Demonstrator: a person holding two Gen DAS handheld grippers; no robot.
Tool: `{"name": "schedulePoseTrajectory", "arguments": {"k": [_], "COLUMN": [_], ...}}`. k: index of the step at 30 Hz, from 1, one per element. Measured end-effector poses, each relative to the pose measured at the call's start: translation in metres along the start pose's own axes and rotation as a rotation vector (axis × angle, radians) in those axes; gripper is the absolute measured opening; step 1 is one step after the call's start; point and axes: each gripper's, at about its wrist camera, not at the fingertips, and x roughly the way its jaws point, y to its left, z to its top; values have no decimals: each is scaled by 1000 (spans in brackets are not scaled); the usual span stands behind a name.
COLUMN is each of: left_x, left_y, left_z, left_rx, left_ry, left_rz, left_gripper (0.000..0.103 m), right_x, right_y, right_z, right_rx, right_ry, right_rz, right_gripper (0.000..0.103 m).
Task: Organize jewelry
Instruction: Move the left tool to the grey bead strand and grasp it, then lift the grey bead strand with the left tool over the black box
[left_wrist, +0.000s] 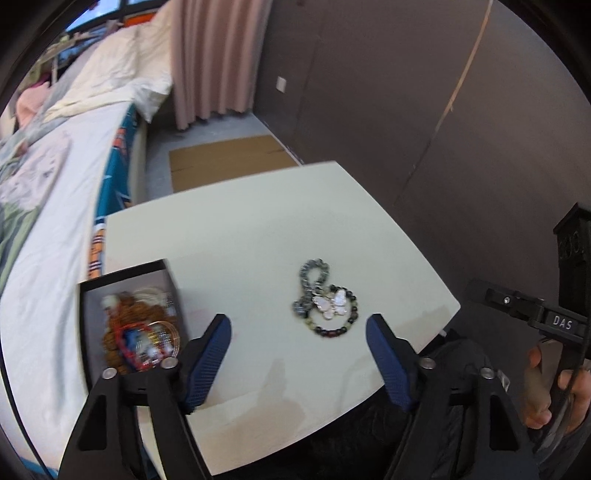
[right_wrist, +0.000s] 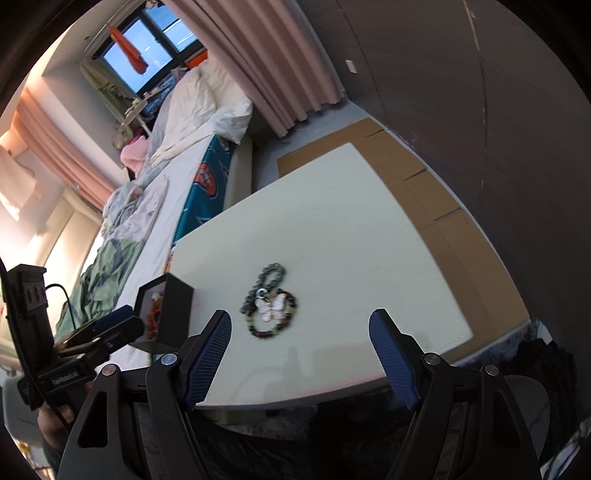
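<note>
Jewelry pile (left_wrist: 327, 302) loose on table (left_wrist: 236, 229), my 12 o'clock; black box (left_wrist: 127, 317) at 9, awaiting it. Left tongs (left_wrist: 298, 328), right tongs (right_wrist: 300, 325) both wide, empty.

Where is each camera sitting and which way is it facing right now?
Left wrist: on the left hand-held gripper, facing across the white table at the bracelets and black box; its open fingers show, plus the right hand.
Right wrist: on the right hand-held gripper, facing the same table from further right; its open fingers show, plus the left gripper beside the box.
Shared: table, bracelets, box, bed.
</note>
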Motion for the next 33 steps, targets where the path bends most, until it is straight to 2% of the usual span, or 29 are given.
{"name": "schedulePoseTrajectory", "arguments": {"k": [3, 8, 13, 21, 23, 25, 26, 27, 28, 31, 33], "left_x": [19, 47, 76, 107, 113, 120, 121, 120, 118, 109, 98], "left_y": [-11, -20, -17, -13, -12, -11, -10, -11, -11, -9, -12], "left_z": [5, 11, 13, 15, 16, 16, 15, 15, 15, 16, 16], "left_rx": [41, 78, 82, 81, 86, 85, 89, 95, 98, 77, 99], "left_ry": [42, 102, 160, 215, 224, 242, 243, 236, 229, 220, 193], "left_rz": [8, 18, 30, 23, 30, 18, 22, 26, 18, -44, -61], "left_gripper": [66, 64, 55, 52, 47, 37, 35, 26, 9, 9, 9], "right_x": [4, 12, 22, 26, 26, 27, 29, 30, 31, 33, 37], "right_y": [-8, -16, -22, -33, -34, -33, -33, -33, -32, -33, -31], "right_z": [1, 3, 5, 11, 12, 12, 12, 12, 12, 13, 14], "right_rx": [10, 16, 20, 45, 43, 43, 44, 46, 48, 57, 57], "right_ry": [11, 22, 44, 60, 61, 65, 68, 70, 71, 73, 81], "right_rz": [-2, -1, -2, -18, -21, -25, -27, -28, -30, -38, -36], "right_gripper": [77, 77, 77, 77, 77, 77, 77, 77, 77, 77, 77]}}
